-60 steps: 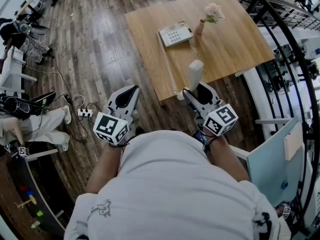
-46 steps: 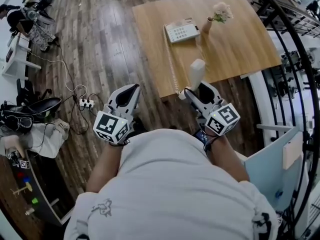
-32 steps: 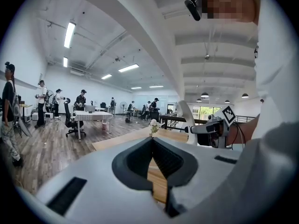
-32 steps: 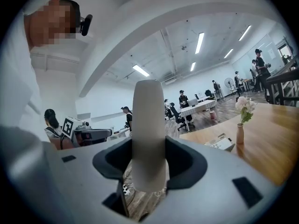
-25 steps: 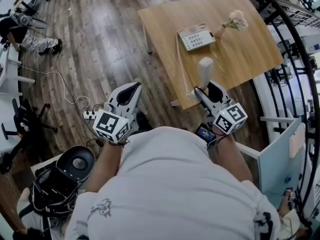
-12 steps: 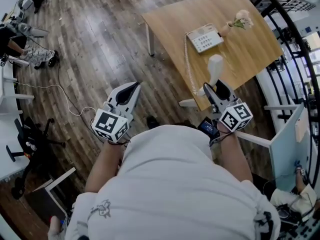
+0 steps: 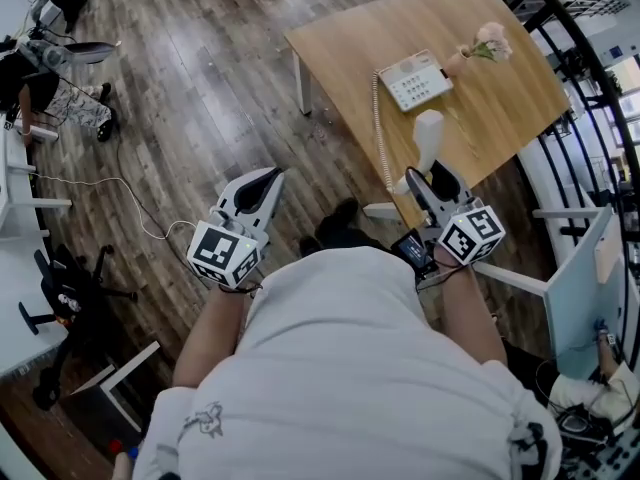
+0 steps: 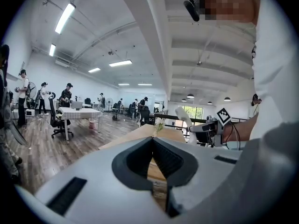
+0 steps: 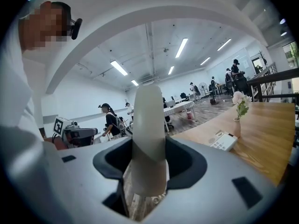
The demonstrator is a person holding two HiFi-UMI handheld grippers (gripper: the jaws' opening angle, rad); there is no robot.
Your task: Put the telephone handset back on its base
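The white telephone handset (image 7: 425, 138) stands upright in my right gripper (image 7: 425, 176), whose jaws are shut on its lower end; it fills the middle of the right gripper view as the handset (image 9: 148, 139). Its coiled cord (image 7: 379, 128) runs up to the telephone base (image 7: 413, 79) on the wooden table (image 7: 340, 43). The base (image 9: 223, 141) lies ahead and to the right of the right gripper. My left gripper (image 7: 257, 186) hovers over the floor, left of the table, its jaws shut with nothing between them (image 8: 152, 160).
A small vase with pink flowers (image 7: 478, 48) stands just right of the base. A black curved railing (image 7: 590, 78) runs along the right. A cable (image 7: 110, 183) and an office chair (image 7: 70, 288) lie on the wood floor at the left. Several people stand far off.
The view has swung over the last seconds: the table and telephone base drifted right and slightly farther. Both grippers kept their pose, the handset still held upright.
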